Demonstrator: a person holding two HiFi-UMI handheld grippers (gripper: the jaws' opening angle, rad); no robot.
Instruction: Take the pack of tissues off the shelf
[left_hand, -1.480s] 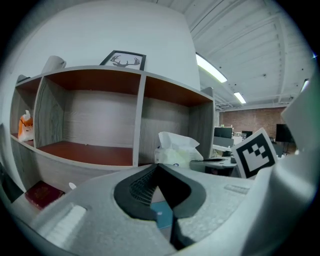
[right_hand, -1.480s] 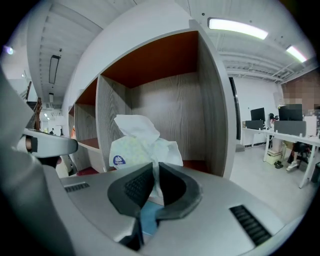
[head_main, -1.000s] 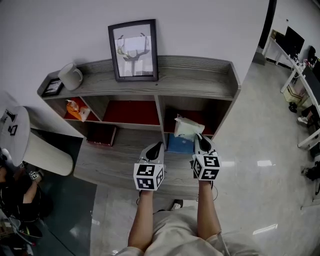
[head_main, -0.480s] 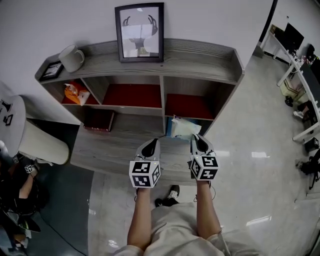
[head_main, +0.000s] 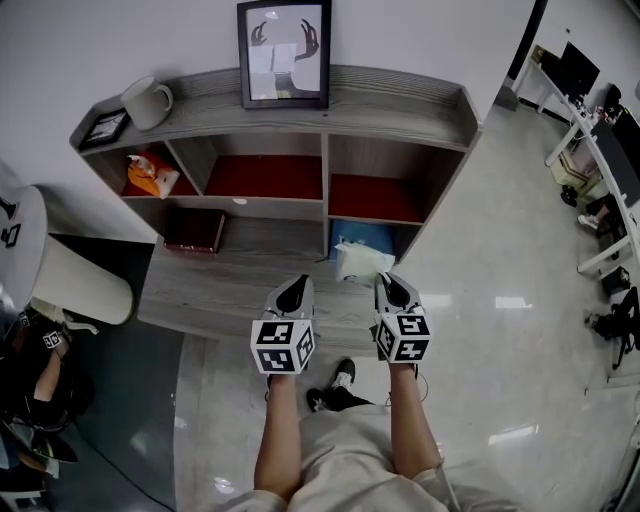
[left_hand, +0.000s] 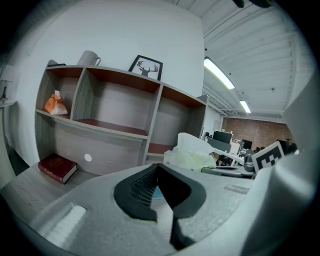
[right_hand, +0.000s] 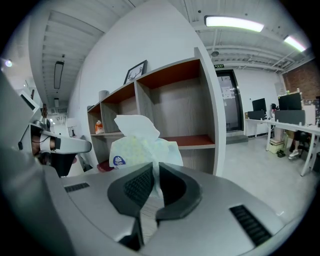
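1. Grips the pack of tissues (right_hand: 135, 145) in the right gripper (right_hand: 153, 170), jaws clenched on a thin flap of its wrapper. Cannot see how deep the flap runs behind the pads.
2. Holds the pack (head_main: 362, 262) clear of the shelf (head_main: 400, 100), in the air before the lower right compartment and above the wide bottom ledge. Appears to touch no board from the head view.
3. Carries the left gripper (head_main: 293, 292) just beside the pack, on its left, apart from it. Closes its jaws tip to tip on nothing in the left gripper view (left_hand: 157, 170). Leaves a sliver of blue showing through the gap below the tips, too small to name.
4. Shows from that left view only the pack's top (left_hand: 192, 152) and its white tissue tuft. Hides the rest behind the gripper's own grey body.
5. Covers part of a blue thing (head_main: 365, 238) in the lower right compartment with the pack. Cannot tell what it is.
6. Finds on the top board a framed picture (head_main: 285, 52), a mug (head_main: 148, 102) and a small dark frame (head_main: 105, 127) lying flat, its contents unreadable.
7. Finds an orange packet (head_main: 150, 172) in the upper left compartment and a red book (head_main: 195, 230) lying on the ledge, its title illegible.
8. Cuts both forearms off at the bottom edge of the head view.
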